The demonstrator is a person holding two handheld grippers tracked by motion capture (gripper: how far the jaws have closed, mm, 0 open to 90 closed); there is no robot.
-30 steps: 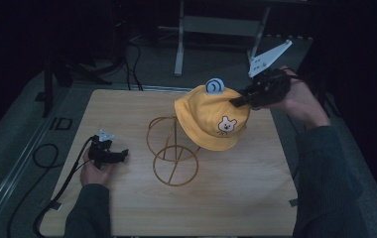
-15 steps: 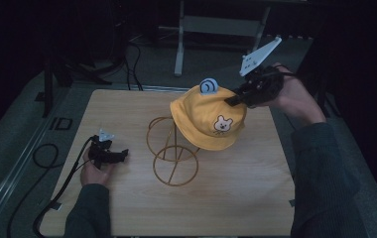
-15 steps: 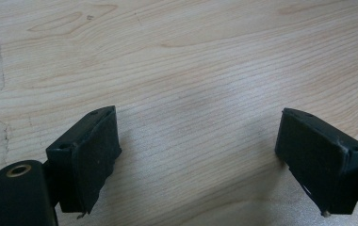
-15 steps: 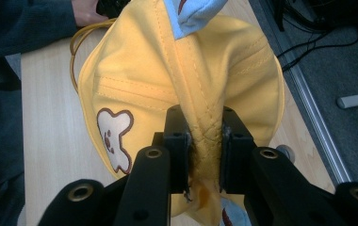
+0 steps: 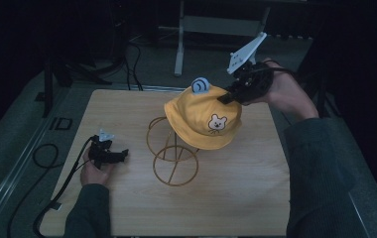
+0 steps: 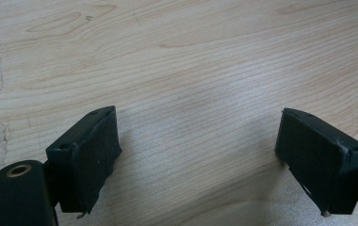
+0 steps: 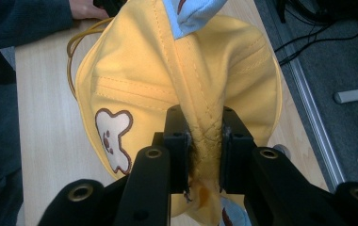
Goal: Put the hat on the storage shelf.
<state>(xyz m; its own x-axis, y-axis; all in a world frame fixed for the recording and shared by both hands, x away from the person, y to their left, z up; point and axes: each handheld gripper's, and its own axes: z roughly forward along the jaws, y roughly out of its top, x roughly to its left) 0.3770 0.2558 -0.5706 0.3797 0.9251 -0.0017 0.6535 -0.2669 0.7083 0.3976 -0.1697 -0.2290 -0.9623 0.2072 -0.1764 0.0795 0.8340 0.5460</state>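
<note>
A yellow child's hat [image 5: 201,116] with a bear patch and a blue ear hangs in the air over the wire hat stand [image 5: 169,153]. My right gripper [image 5: 228,95] is shut on a pinched fold of the hat's crown [image 7: 205,132], holding it at the table's back right. The hat [image 7: 167,80] hangs away from the jaws, bear patch to the left. My left gripper [image 5: 122,154] rests on the table at the left, held by a hand. Its fingers [image 6: 90,155] stand wide apart over bare wood with nothing between them.
The wooden table [image 5: 256,198] has free room in front and to the right of the stand. A cable [image 5: 57,191] trails from the left gripper off the table's left edge. Dark floor with a metal frame [image 5: 181,34] lies beyond the far edge.
My right gripper has carried the hat slightly left and toward the back, higher over the stand. The left gripper has stayed in place.
</note>
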